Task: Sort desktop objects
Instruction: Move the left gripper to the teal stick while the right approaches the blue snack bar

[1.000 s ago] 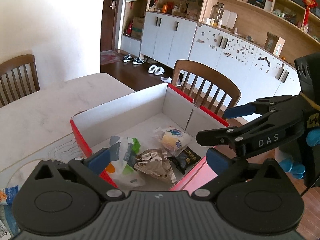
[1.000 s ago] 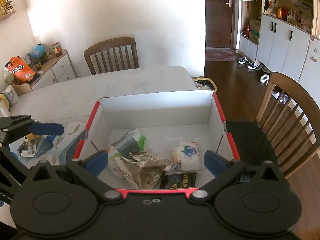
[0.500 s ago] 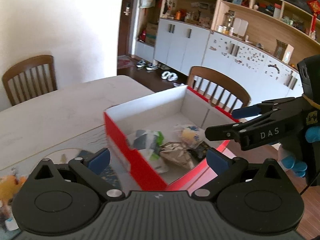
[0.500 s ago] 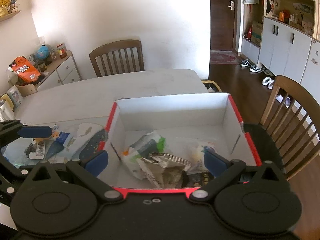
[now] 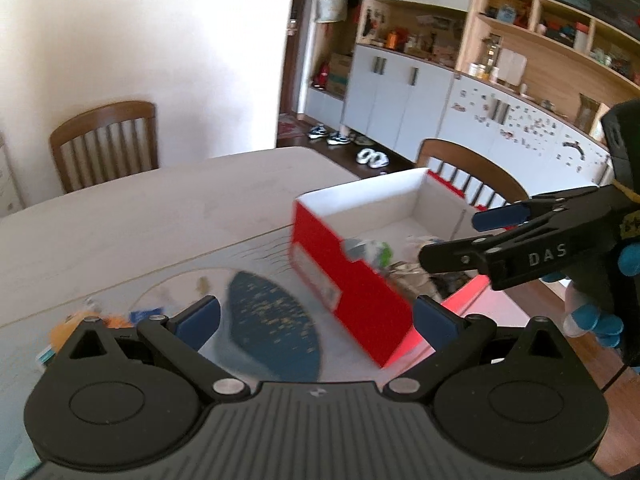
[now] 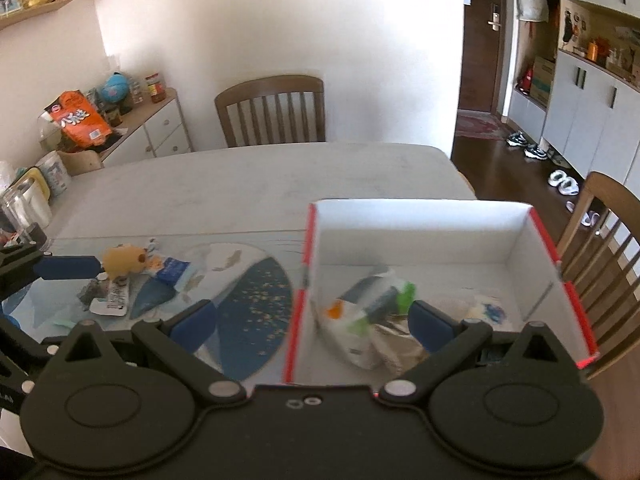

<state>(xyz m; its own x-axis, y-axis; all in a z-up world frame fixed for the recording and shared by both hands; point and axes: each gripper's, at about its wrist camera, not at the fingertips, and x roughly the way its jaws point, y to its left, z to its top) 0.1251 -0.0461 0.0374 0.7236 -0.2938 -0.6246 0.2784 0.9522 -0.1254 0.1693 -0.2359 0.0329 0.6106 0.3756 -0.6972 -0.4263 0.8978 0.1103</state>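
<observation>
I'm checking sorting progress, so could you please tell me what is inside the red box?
Inside the red box lie a white-green packet, a crumpled silver wrapper and a white-blue packet. Anything beneath them or behind the right gripper is hidden.

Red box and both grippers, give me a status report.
Left gripper and right gripper: jaws open, empty. Red box holds several packets; yellow plush toy and loose packets remain on the table. Path clear.
</observation>
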